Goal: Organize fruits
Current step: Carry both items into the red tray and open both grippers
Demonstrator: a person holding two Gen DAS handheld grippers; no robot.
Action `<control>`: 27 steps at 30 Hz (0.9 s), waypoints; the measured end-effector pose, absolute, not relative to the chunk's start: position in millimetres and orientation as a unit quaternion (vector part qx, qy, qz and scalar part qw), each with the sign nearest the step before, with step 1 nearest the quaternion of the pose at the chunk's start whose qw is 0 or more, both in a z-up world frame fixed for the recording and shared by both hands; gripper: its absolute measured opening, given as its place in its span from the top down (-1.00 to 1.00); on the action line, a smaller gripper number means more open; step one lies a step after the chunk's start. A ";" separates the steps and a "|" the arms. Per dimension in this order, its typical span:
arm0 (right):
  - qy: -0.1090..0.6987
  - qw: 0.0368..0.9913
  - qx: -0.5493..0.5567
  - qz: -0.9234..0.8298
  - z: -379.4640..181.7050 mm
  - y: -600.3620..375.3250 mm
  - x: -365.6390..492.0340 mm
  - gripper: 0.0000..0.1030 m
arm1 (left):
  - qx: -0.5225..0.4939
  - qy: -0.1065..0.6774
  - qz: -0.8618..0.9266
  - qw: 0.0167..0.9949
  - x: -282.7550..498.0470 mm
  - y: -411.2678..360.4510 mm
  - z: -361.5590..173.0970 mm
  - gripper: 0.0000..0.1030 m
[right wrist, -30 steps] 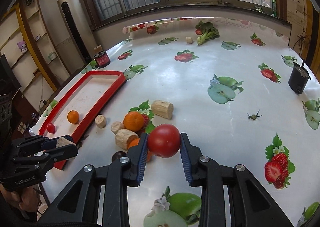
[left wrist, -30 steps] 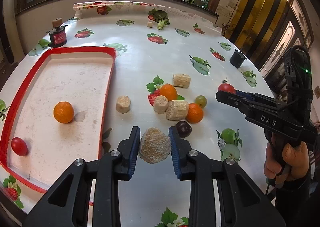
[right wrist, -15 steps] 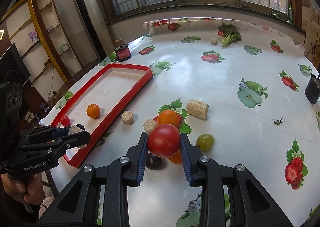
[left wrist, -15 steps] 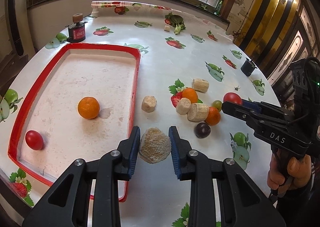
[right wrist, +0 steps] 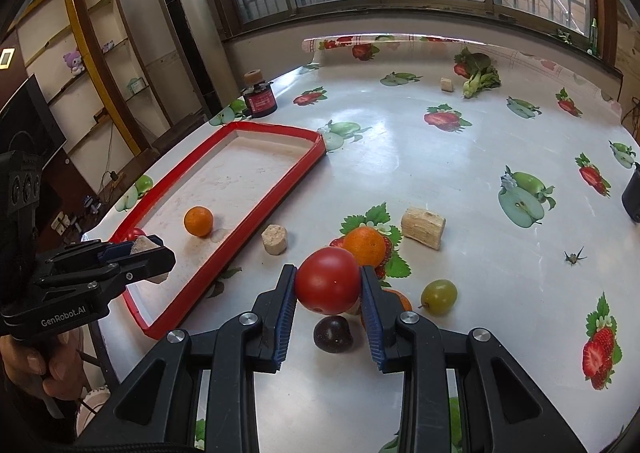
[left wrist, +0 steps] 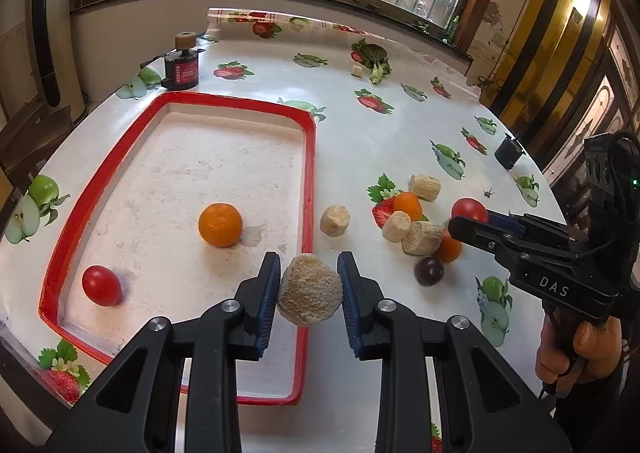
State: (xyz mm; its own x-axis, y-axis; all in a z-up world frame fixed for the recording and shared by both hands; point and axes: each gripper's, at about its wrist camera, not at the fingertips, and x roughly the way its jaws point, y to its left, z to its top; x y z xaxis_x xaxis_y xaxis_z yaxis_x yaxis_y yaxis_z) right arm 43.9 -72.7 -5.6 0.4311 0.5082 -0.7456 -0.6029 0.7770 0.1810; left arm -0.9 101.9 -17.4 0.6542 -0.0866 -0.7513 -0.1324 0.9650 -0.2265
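Observation:
My left gripper (left wrist: 309,289) is shut on a beige rough chunk (left wrist: 310,295), held above the right rim of the red-rimmed tray (left wrist: 309,157). The tray holds an orange (left wrist: 220,224) and a small red tomato (left wrist: 101,285). My right gripper (right wrist: 329,287) is shut on a red tomato (right wrist: 327,279), held above a cluster on the table: an orange (right wrist: 365,246), a dark plum (right wrist: 333,334), a green grape (right wrist: 439,296) and beige chunks (right wrist: 423,228). The right gripper also shows in the left wrist view (left wrist: 466,219), the left gripper in the right wrist view (right wrist: 154,253).
A red-labelled jar (left wrist: 182,67) stands beyond the tray's far end. A leafy vegetable (left wrist: 374,59) lies at the table's far side. A black cup (left wrist: 508,153) stands near the right edge. Another beige chunk (left wrist: 335,220) lies just right of the tray.
My left gripper has moved left with the chunk, from over the table to above the tray's right rim. My right gripper has moved left toward the tray with the tomato.

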 end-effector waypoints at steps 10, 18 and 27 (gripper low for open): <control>0.417 0.835 -0.066 0.353 -1.6 -38.4 49.6 0.38 | -0.145 0.409 0.044 0.900 -3.5 138.2 -15.5 0.48; 0.418 0.821 -0.076 0.382 -1.3 6.0 60.3 0.38 | -0.159 0.403 0.080 0.898 -5.6 177.2 -15.0 0.48; 0.426 0.805 -0.086 0.404 -8.3 53.9 79.0 0.38 | -0.164 0.411 0.107 0.890 6.5 207.4 -24.1 0.48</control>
State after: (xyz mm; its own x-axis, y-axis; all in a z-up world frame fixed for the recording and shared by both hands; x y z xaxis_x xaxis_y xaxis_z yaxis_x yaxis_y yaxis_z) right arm 79.0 53.9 -8.3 0.3104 0.5775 -0.7551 -0.7237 0.6586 0.2062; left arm 6.5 207.4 -24.1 0.6387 0.0549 -0.7675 -0.3255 0.9231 -0.2049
